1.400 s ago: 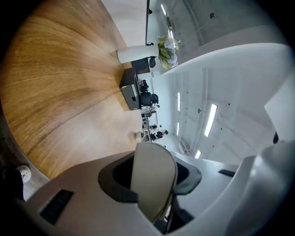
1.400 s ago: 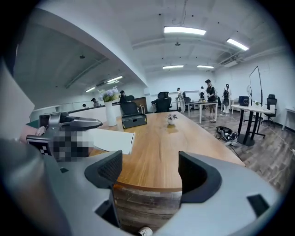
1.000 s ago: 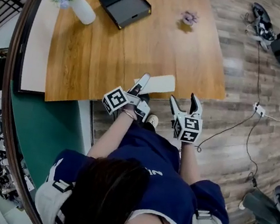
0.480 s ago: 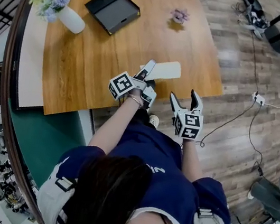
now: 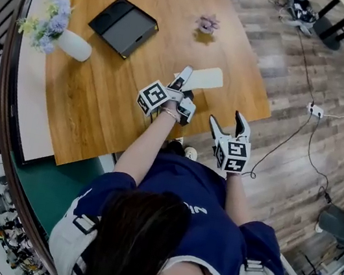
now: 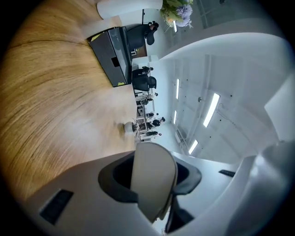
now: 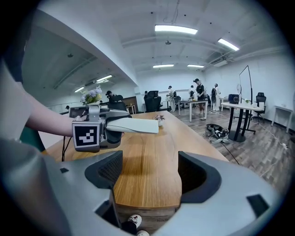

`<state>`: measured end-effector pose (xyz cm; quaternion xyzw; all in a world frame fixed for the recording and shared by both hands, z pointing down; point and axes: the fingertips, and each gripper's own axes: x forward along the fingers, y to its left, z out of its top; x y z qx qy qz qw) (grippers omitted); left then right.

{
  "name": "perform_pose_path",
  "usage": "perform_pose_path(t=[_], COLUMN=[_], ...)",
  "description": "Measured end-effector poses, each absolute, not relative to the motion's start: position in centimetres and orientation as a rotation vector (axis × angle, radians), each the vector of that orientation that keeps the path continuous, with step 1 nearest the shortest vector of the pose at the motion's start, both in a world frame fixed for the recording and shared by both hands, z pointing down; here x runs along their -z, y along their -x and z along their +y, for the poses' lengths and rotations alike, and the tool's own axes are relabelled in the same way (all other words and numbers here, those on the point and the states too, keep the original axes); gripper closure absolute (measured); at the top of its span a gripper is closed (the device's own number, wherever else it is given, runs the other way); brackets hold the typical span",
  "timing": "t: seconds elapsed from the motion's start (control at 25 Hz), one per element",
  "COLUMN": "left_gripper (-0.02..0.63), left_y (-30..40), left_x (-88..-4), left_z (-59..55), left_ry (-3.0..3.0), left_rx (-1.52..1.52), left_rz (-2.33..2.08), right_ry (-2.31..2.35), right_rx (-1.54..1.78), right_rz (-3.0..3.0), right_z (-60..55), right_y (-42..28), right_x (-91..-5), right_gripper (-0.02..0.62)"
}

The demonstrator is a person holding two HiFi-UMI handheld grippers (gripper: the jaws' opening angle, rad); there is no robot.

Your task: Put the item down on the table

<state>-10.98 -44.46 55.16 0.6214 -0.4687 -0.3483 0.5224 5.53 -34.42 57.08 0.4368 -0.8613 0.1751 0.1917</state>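
A flat, cream-coloured item (image 5: 205, 78) with rounded corners is clamped at one end in my left gripper (image 5: 183, 81). It sticks out level over the near right part of the wooden table (image 5: 109, 99). In the right gripper view the item (image 7: 133, 125) hangs clear above the table top (image 7: 147, 161), with its shadow below. The left gripper view shows the item (image 6: 152, 179) edge-on between the jaws. My right gripper (image 5: 226, 122) is open and empty, just off the table's near edge over the floor.
On the far side of the table are a black tray (image 5: 124, 26), a white vase of flowers (image 5: 70, 43) and a small purple flower (image 5: 208, 24). Cables and a socket strip (image 5: 313, 111) lie on the wooden floor to the right. People and desks stand far behind.
My left gripper has carried the item away from the table's near edge, further in over the table top. The right gripper stays open beside the edge.
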Motion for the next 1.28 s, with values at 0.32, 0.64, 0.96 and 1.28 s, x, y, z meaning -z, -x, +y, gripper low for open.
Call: perform_pose_path(t=[0.32, 0.64, 0.96, 1.28], left_gripper=[0.462, 0.462, 0.462, 0.459], left_y=[10.9, 10.3, 10.8, 11.4], left_x=[-57.0, -58.8, -62.6, -62.6], left_z=[-48.8, -51.0, -51.3, -51.4], left_ry=[-1.497, -1.506, -1.462, -1.459], left_rx=[0.768, 0.710, 0.613, 0.589], left_rz=[-1.144, -1.109, -1.139, -1.183], right_ry=[-1.229, -1.206, -1.177, -1.178], right_rx=[-0.537, -0.505, -0.459, -0.517], right_rz=[-2.370, -2.366, -2.379, -2.344], right_z=[-34.2, -36.0, -37.6, -36.2], right_y=[-5.0, -3.8, -2.8, -3.0], right_x=[-58.0, -57.5, -56.0, -57.4], right_gripper=[0.230, 0.230, 0.230, 0.230])
